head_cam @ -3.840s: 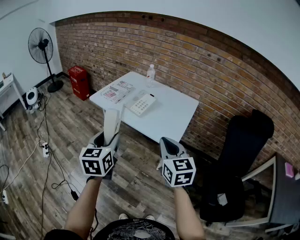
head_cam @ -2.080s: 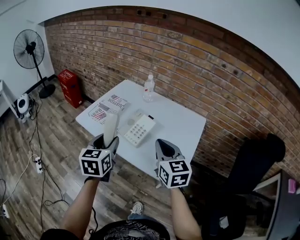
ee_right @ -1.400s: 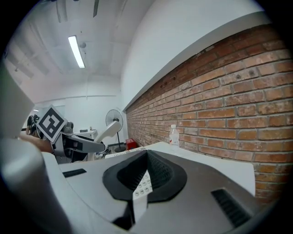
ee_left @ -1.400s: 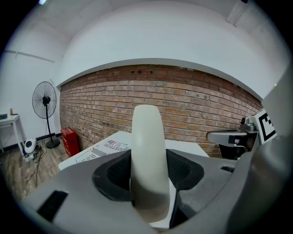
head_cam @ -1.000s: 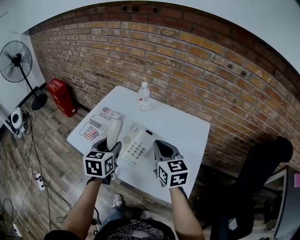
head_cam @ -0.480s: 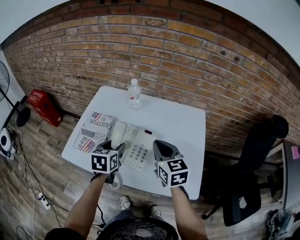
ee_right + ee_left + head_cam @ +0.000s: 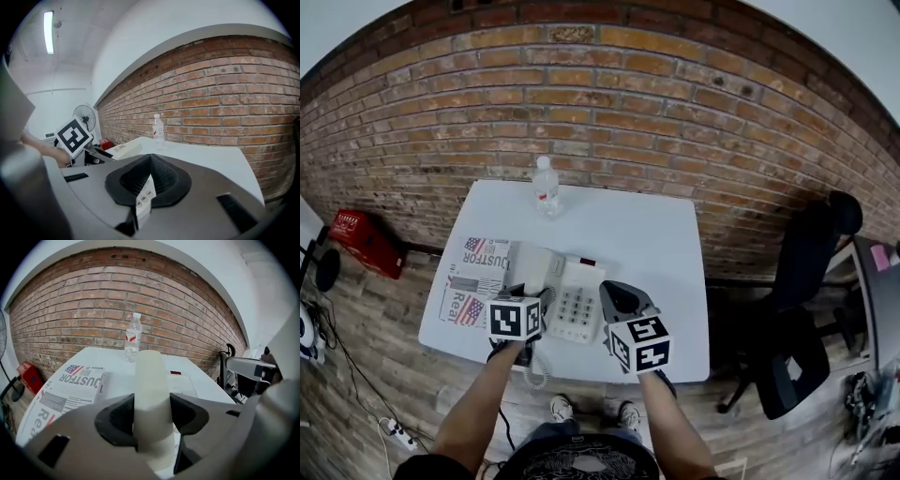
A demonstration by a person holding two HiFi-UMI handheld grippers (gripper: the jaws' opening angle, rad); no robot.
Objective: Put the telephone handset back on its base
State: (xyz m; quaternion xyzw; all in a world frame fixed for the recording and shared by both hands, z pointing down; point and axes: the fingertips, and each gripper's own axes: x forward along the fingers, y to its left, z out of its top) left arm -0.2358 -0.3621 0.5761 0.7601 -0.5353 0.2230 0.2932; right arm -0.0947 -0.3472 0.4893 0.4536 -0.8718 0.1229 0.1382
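A cream telephone handset [image 7: 150,394] stands upright between the jaws of my left gripper [image 7: 151,427], which is shut on it. In the head view the left gripper [image 7: 529,292] holds the handset [image 7: 525,264] over the left side of the white telephone base [image 7: 579,305], whose keypad faces up. A coiled cord [image 7: 534,371] hangs past the table's near edge. My right gripper [image 7: 609,294] hovers just right of the base, shut and holding nothing. In the right gripper view its jaws [image 7: 149,174] meet, and a sliver of the keypad shows below them.
The phone sits on a white table [image 7: 647,244] against a brick wall. A water bottle [image 7: 546,187] stands at the back and a newspaper [image 7: 467,281] lies at the left. A black office chair [image 7: 806,309] is to the right and a red box [image 7: 361,242] to the left on the floor.
The view has closed in on the table. Both grippers have gone from in front of the table to over the phone, and the handset now hangs above the base's left side.
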